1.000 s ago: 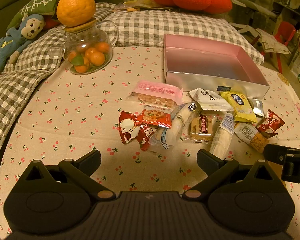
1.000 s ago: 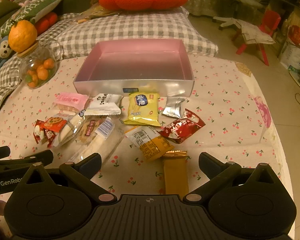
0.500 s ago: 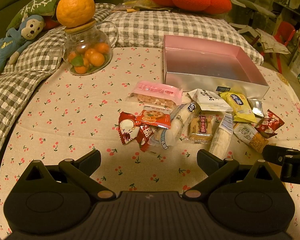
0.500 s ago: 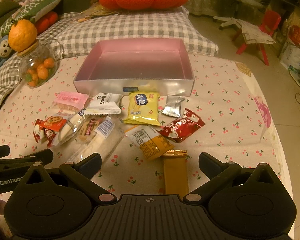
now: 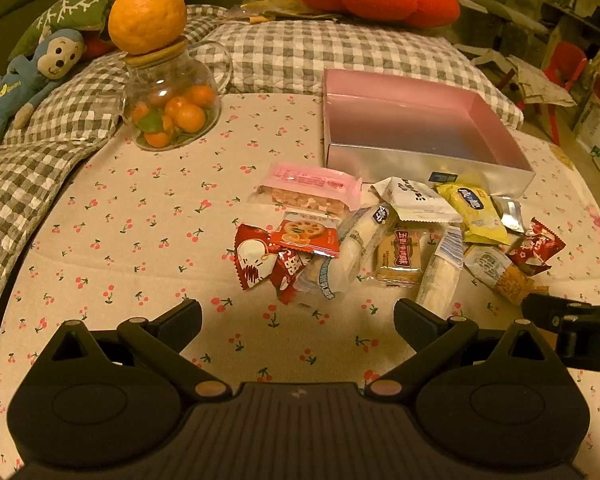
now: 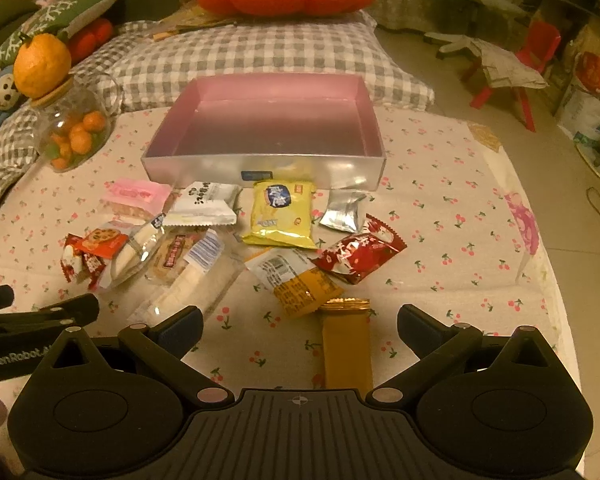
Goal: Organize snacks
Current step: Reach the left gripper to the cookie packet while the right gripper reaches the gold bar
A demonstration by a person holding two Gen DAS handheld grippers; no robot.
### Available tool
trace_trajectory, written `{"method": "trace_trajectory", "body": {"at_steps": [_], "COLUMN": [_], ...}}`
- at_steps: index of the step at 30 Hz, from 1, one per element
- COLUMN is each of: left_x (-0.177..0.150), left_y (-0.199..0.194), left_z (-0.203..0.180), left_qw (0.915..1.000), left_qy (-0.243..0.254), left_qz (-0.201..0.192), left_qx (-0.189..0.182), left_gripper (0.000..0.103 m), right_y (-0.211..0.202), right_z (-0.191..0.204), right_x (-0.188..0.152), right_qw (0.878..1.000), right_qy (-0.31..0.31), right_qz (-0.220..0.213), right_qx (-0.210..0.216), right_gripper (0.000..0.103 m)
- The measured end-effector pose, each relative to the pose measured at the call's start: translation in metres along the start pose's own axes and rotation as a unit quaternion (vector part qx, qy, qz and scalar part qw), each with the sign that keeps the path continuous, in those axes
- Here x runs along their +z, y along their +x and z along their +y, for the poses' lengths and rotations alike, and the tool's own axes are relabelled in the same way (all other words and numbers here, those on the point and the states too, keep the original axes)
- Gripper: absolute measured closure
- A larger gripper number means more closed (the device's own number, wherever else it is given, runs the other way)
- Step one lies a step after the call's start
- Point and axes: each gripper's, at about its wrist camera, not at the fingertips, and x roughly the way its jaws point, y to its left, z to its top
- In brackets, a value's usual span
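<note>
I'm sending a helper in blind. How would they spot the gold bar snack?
Start at the pink box and come toward the near edge, past the snack pile. The gold bar lies alone, nearest the right gripper: long, plain, unprinted.

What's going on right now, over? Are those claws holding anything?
Left gripper open, empty. Right gripper open, empty, gold bar lying between its fingers. Snacks loose in front of the box; box empty. Nothing in the way.

One pink box (image 6: 262,160), one glass jar (image 5: 168,108), about twelve snack packets (image 6: 282,216).
</note>
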Motion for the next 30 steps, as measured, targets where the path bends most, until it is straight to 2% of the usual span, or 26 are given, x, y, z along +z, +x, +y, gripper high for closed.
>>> {"method": "trace_trajectory", "body": {"at_steps": [7, 12, 20, 24, 30], "left_x": [0.006, 0.016, 0.027, 0.034, 0.036], "left_y": [0.0, -0.002, 0.007, 0.015, 0.034], "left_z": [0.005, 0.014, 0.033, 0.044, 0.058], "left_qw": [0.9998, 0.9995, 0.9989, 0.999, 0.998], "left_qy": [0.015, 0.03, 0.04, 0.029, 0.0], "left_qz": [0.005, 0.002, 0.026, 0.034, 0.056], "left_qx": [-0.007, -0.009, -0.001, -0.008, -0.03], "left_gripper": [0.001, 0.001, 0.007, 0.009, 0.02], "right_y": [-0.001, -0.005, 0.002, 0.01, 0.03], "right_z": [-0.002, -0.01, -0.019, -0.03, -0.049], "right_x": [0.005, 0.013, 0.029, 0.036, 0.034], "right_qw": [1.0, 1.0, 0.997, 0.995, 0.988], "right_qy": [-0.017, -0.014, -0.036, -0.015, 0.044], "right_qz": [-0.001, 0.003, 0.054, 0.08, 0.109], "right_qx": [-0.019, 0.009, 0.033, 0.06, 0.104], "right_gripper": [0.0, 0.0, 0.0, 0.0, 0.001]}}
